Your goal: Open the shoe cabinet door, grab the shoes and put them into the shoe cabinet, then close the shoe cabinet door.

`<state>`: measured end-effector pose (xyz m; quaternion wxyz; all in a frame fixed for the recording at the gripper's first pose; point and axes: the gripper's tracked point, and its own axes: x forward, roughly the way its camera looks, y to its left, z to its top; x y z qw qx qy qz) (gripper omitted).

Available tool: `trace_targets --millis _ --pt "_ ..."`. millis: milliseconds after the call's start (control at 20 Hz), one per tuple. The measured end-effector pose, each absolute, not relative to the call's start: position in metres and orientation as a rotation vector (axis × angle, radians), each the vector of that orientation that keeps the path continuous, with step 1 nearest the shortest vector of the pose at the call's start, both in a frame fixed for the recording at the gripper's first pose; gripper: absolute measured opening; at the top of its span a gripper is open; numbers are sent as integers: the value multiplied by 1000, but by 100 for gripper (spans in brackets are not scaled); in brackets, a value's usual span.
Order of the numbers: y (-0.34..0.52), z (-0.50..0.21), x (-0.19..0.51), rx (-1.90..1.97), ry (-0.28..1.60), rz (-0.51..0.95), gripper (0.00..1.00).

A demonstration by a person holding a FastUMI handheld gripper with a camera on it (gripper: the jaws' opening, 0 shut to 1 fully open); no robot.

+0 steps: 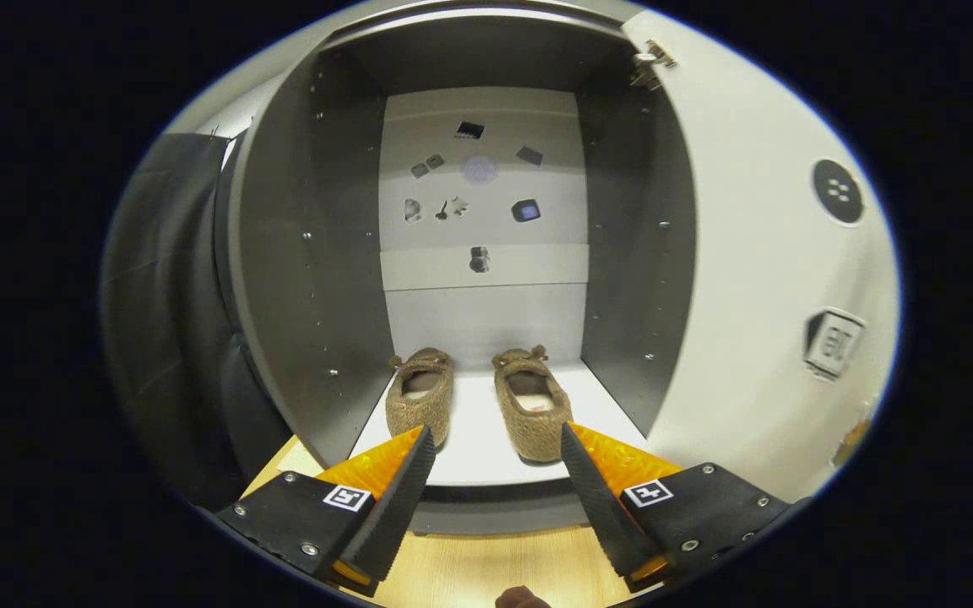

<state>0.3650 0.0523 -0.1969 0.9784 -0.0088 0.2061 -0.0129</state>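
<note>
Gripper view
Hand-held gripper (pixel 497 447): lower centre of the frame, level and aimed straight into the open cabinet; its two fingers stand wide apart with nothing between them.
Fingers: two, black ribbed pads on orange bodies; the left fingertip (pixel 424 441) sits just in front of the left slipper's toe, the right fingertip (pixel 569 436) just beside the right slipper's toe.
Shoes: two brown fuzzy slippers, side by side on the cabinet floor, toes toward the camera; left slipper (pixel 421 395), right slipper (pixel 532 404), a gap between them.
Shoe cabinet (pixel 309 279): centre of the frame, grey side walls, white floor, pale back panel with small dark markings.
Cabinet door (pixel 757 279): white, swung open at the right of the frame, one hinge (pixel 652 64) at upper right.
Table (pixel 486 566): light wood, bottom of the frame under the fingers.
Booth wall (pixel 165 279): black cloth, left of the frame.
</note>
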Motion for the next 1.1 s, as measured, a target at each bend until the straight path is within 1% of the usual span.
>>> trace_targets --millis 150,300,650,850,1100 --pt "37 -183 320 34 418 -53 94" --pt "20 -165 282 46 381 -61 93" --pt "-6 -143 185 -19 344 59 93" --pt "-27 -129 140 23 326 118 93" --pt "-77 -115 106 69 295 129 93"
